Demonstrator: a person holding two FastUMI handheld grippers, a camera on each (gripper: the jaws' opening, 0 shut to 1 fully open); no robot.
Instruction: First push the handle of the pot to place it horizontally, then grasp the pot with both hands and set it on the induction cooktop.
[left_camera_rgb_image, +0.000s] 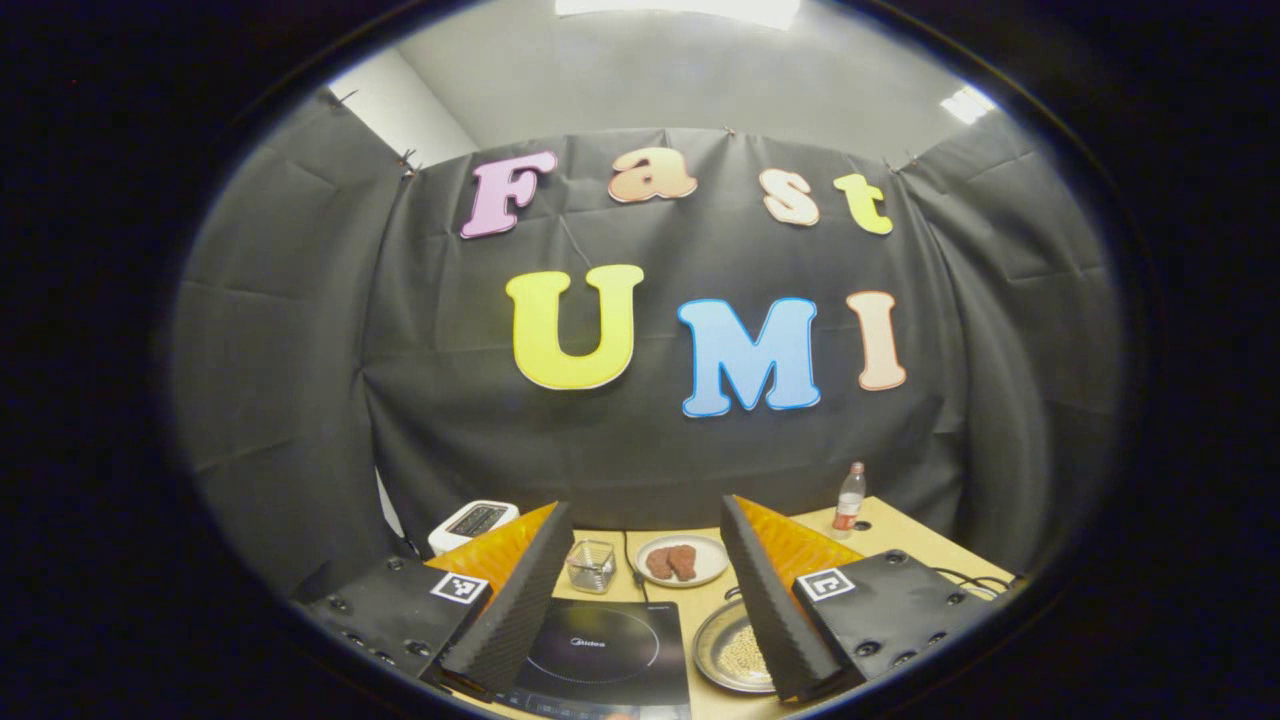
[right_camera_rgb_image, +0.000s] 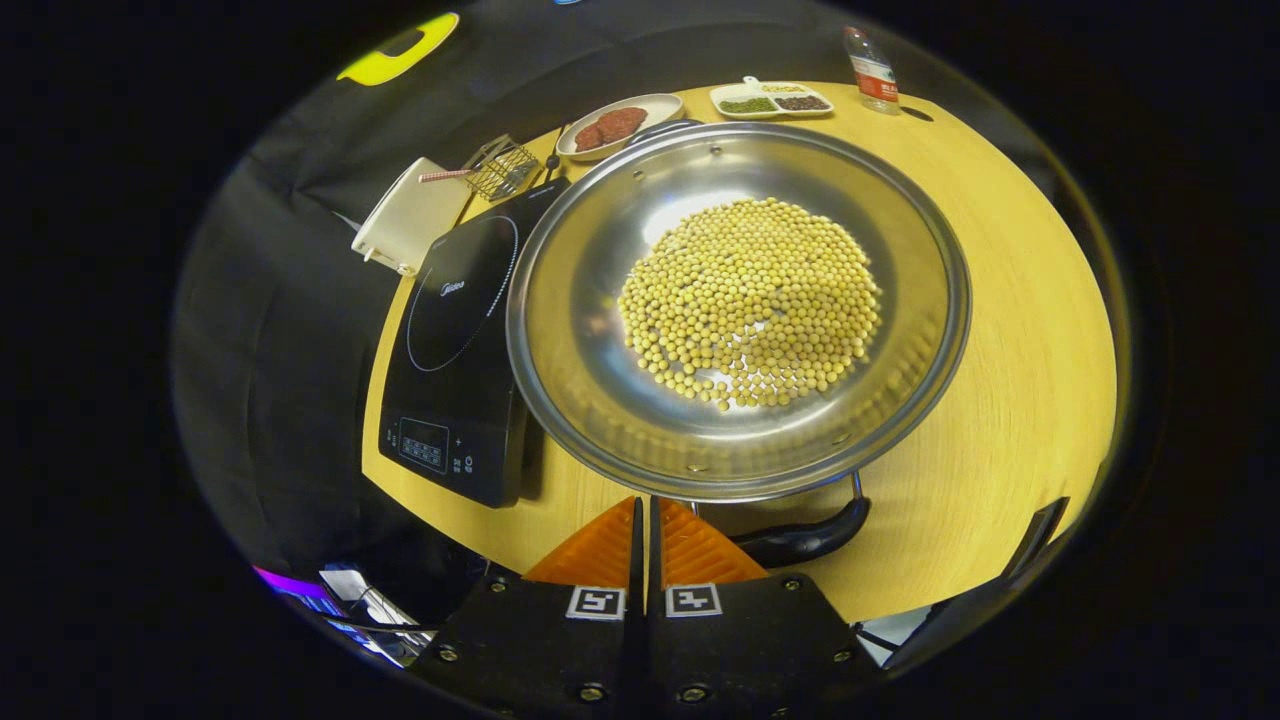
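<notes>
Black cloth (left_camera_rgb_image: 300, 330) drapes the booth behind a pale wooden worktop (right_camera_rgb_image: 1010, 330); ceiling lights (left_camera_rgb_image: 680, 10) glow above.

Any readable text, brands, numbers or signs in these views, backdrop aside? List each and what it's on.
"Midea": brand mark on the induction cooktop, printed by the ring.
Cooktop control panel: symbols too small to read.
Bottle: label print too small to read.
Left gripper and right gripper: square coded tags, no words.
</notes>
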